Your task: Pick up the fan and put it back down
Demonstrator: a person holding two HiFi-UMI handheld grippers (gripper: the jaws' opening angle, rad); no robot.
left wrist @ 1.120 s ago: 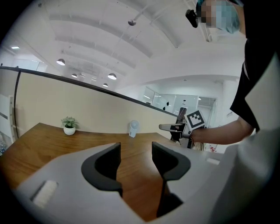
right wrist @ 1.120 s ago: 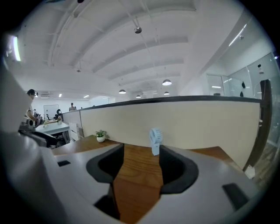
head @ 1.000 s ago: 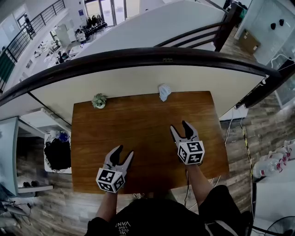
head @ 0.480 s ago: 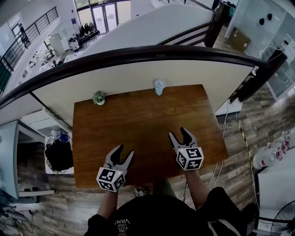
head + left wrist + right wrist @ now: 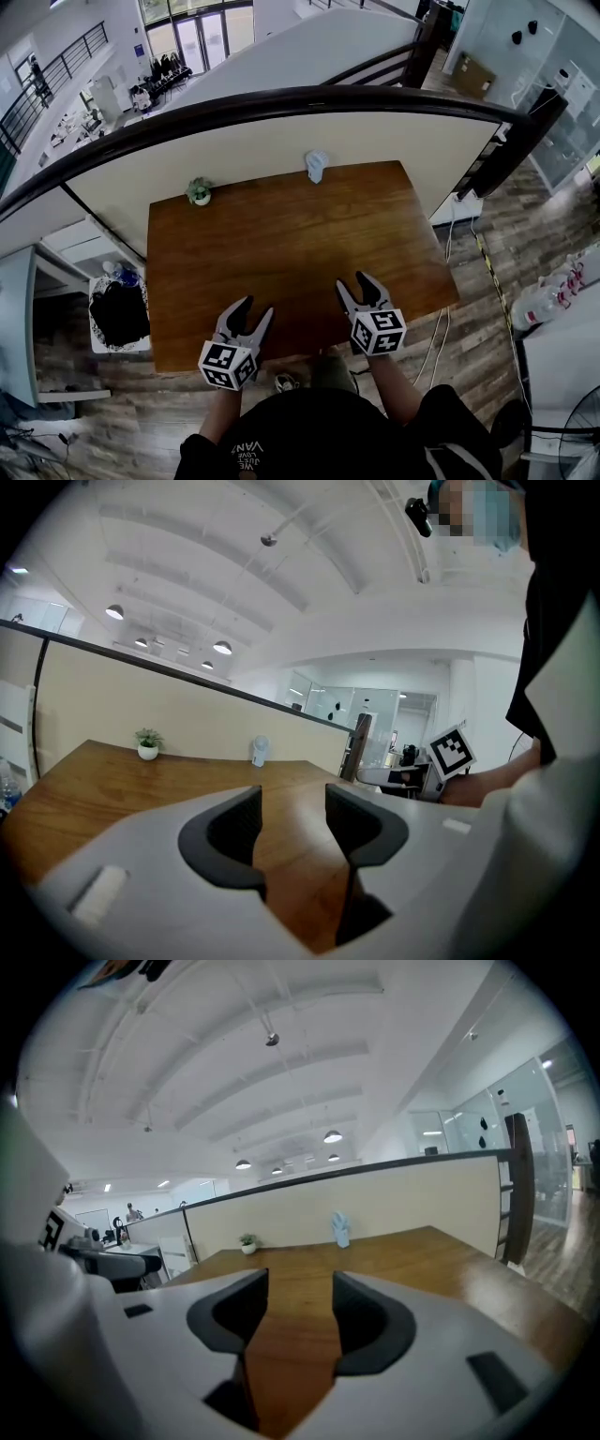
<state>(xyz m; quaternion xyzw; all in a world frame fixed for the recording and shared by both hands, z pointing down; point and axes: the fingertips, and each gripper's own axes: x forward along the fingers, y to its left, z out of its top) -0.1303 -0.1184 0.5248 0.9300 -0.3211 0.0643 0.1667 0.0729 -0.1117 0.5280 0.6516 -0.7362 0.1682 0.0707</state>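
A small pale blue fan [image 5: 316, 165] stands upright at the far edge of the wooden table [image 5: 281, 244], against the cream partition; it also shows far off as the fan [image 5: 260, 751] and the fan [image 5: 340, 1229]. My left gripper [image 5: 247, 313] hovers open over the table's near edge, left of centre. My right gripper [image 5: 360, 285] is open too, near the front edge right of centre. Both point toward the far side, and nothing lies between either pair of jaws. The fan is a full table depth away from both.
A small potted plant [image 5: 198, 191] sits at the table's far left corner. A curved partition with a dark rail [image 5: 281, 108] backs the table. Cables [image 5: 441, 319] hang at the right. A white cart with a black bag [image 5: 120, 314] stands left of the table.
Both grippers have drawn back toward the near edge of the table, the right one further. The head view has shifted, so the table and fan sit higher and more to the left.
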